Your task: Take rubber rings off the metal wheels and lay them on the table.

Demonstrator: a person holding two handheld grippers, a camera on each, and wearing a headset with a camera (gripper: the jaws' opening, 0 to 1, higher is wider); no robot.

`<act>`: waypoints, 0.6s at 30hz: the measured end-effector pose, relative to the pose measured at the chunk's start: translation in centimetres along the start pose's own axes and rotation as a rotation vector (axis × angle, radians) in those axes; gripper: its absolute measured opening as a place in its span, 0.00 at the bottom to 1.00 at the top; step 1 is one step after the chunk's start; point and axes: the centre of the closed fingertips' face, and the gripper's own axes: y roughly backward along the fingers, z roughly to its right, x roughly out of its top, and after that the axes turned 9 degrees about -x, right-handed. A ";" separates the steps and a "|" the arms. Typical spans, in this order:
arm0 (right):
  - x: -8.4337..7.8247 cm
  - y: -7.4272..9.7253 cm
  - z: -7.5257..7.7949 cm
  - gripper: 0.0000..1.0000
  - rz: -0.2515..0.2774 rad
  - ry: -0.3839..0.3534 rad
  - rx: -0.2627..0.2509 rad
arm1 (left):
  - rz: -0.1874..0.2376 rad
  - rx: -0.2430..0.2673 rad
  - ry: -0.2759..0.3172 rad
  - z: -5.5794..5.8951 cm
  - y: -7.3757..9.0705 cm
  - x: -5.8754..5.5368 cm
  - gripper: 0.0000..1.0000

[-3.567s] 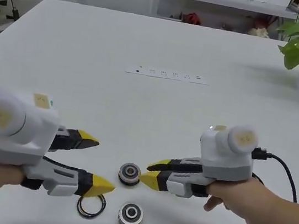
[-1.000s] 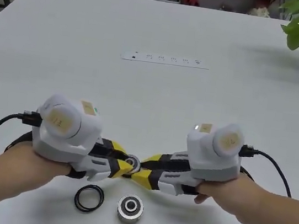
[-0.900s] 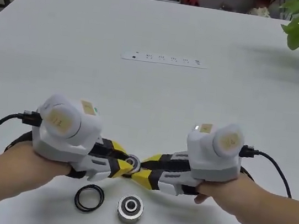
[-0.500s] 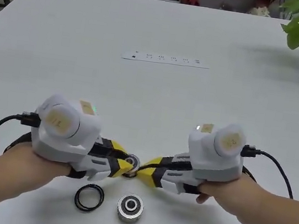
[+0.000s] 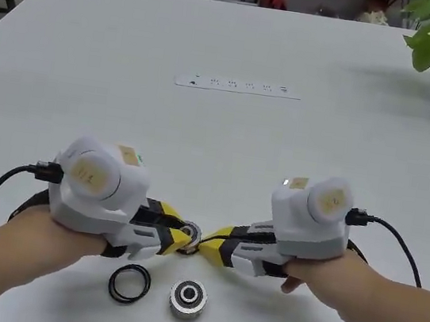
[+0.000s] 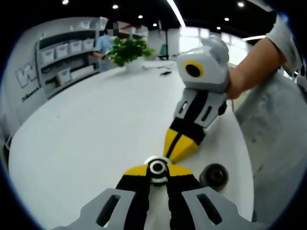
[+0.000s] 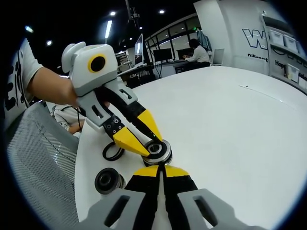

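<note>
The left gripper [image 6: 157,170] pinches a metal wheel [image 7: 159,150]. The right gripper [image 7: 161,168], jaws pressed together, touches its rim. On the worktop [image 5: 217,145], the head view shows a loose rubber ring [image 5: 130,283] beside a second wheel [image 5: 188,297].

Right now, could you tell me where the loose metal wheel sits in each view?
Head view: loose wheel, bottom centre.
Left gripper view: loose wheel, lower right.
Right gripper view: loose wheel, lower left.
Shared landmark: the clamped wheel in the left gripper.
</note>
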 end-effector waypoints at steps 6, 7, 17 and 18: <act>0.1 0.0 0.1 0.00 0.004 -0.043 0.000 | -0.002 -0.003 -0.004 0.0 0.1 -0.1 0.14; 0.0 0.0 0.1 0.00 0.005 -0.051 0.000 | -0.001 -0.004 -0.004 0.0 0.1 -0.1 0.14; 0.7 0.3 0.9 0.00 0.047 -0.194 -0.006 | -0.004 -0.005 -0.010 0.0 0.1 -0.1 0.13; 0.9 0.4 1.1 0.00 0.058 -0.219 -0.010 | -0.005 -0.005 -0.012 0.0 0.1 -0.1 0.13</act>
